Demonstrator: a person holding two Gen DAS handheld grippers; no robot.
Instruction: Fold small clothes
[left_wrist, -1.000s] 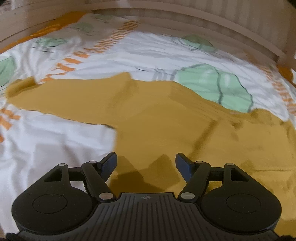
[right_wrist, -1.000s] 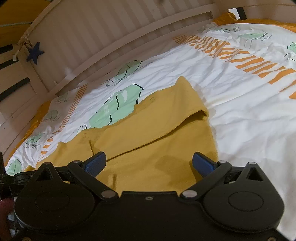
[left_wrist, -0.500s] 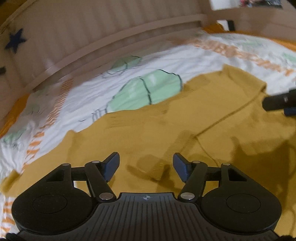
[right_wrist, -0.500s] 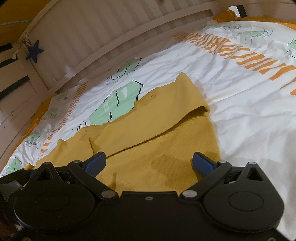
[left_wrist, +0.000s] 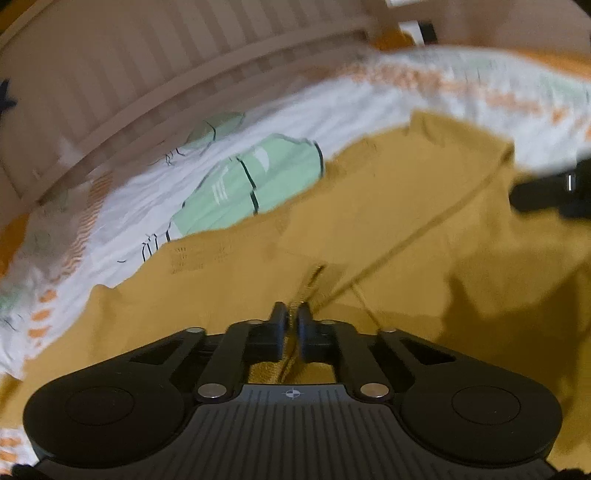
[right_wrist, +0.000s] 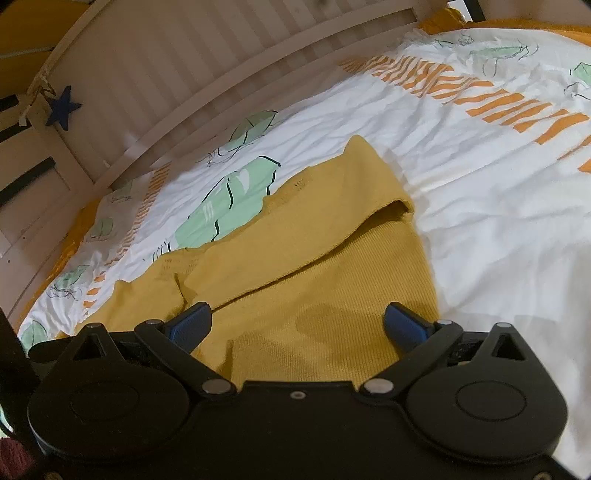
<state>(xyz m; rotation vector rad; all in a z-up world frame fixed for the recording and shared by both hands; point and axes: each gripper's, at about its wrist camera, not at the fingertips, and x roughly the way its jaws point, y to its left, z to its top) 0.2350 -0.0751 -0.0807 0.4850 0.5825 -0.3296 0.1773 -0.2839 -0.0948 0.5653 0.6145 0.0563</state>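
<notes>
A mustard-yellow knit garment (right_wrist: 314, 266) lies spread on the bed, with its right sleeve folded across the body. It also fills the left wrist view (left_wrist: 369, 229). My left gripper (left_wrist: 291, 314) is shut on a fold of the garment near its middle seam. My right gripper (right_wrist: 297, 321) is open and empty, hovering low over the garment's lower right part. A dark piece of the right gripper (left_wrist: 546, 192) shows at the right edge of the left wrist view.
The white bedsheet (right_wrist: 480, 177) has green leaf and orange stripe prints. A pale slatted bed rail (right_wrist: 207, 74) runs along the far side. A blue star (right_wrist: 62, 107) hangs on the left post.
My left gripper swung right over the garment, dropped onto it and closed on a fold. My right gripper stayed open and barely moved.
</notes>
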